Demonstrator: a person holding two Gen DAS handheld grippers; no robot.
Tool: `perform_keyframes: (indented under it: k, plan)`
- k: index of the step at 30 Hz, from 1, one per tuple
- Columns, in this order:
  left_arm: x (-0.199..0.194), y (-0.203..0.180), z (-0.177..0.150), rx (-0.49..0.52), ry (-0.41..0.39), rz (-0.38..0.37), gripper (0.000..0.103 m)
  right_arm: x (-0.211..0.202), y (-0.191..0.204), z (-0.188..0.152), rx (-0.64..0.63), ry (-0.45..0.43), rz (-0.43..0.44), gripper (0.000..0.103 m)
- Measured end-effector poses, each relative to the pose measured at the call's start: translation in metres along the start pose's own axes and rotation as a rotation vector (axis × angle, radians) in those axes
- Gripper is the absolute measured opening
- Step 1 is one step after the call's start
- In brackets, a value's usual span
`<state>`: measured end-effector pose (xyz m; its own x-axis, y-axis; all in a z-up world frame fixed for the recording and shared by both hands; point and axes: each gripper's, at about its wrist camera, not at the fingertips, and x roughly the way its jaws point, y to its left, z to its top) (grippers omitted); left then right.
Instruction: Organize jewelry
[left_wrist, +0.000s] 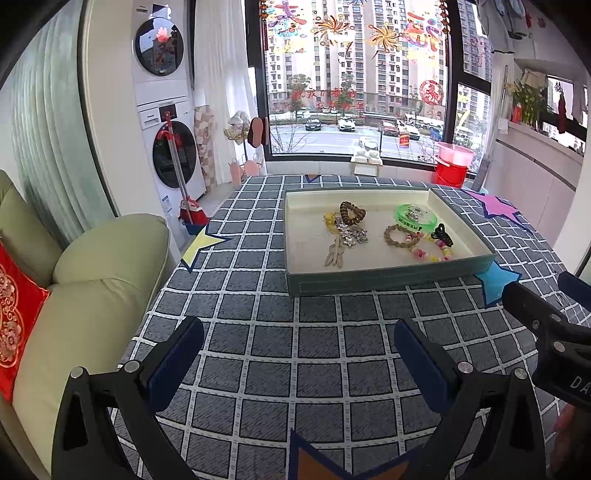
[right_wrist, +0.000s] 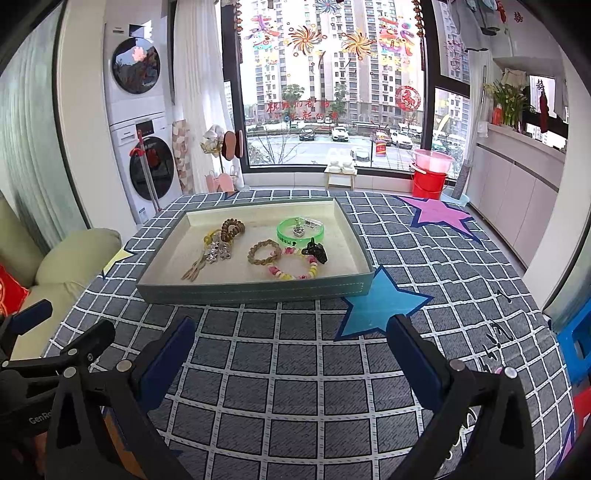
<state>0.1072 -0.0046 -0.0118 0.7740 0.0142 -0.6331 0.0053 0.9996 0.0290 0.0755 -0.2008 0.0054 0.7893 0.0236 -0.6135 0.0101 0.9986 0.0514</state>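
Note:
A shallow grey-green tray (left_wrist: 388, 286) (right_wrist: 255, 290) sits on the checked tablecloth and holds the jewelry. In it lie a brown spiral hair tie (left_wrist: 352, 212) (right_wrist: 233, 228), a star keychain with tassel (left_wrist: 345, 236) (right_wrist: 216, 253), a green bangle (left_wrist: 415, 219) (right_wrist: 300, 229), a braided bracelet (left_wrist: 400, 236) (right_wrist: 264, 253), a pastel bead bracelet (left_wrist: 436, 251) (right_wrist: 295, 267) and a black claw clip (left_wrist: 443, 234) (right_wrist: 316, 251). My left gripper (left_wrist: 299, 339) is open and empty, short of the tray. My right gripper (right_wrist: 291, 339) is open and empty, near the tray's front.
Star stickers mark the cloth: yellow (left_wrist: 203, 245), blue (right_wrist: 382, 302), pink (right_wrist: 439, 214). A green sofa with a red cushion (left_wrist: 14, 317) stands left of the table. A red bucket (right_wrist: 428, 177) and a small stool (right_wrist: 341, 173) stand by the window beyond.

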Motion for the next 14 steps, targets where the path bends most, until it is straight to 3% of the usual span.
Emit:
perform_keyframes:
  k: [14]
  plan:
    - [-0.0003, -0.002, -0.0009, 0.007, -0.006, 0.003, 0.103, -0.0001, 0.0011, 0.001, 0.001, 0.0, 0.003, 0.103]
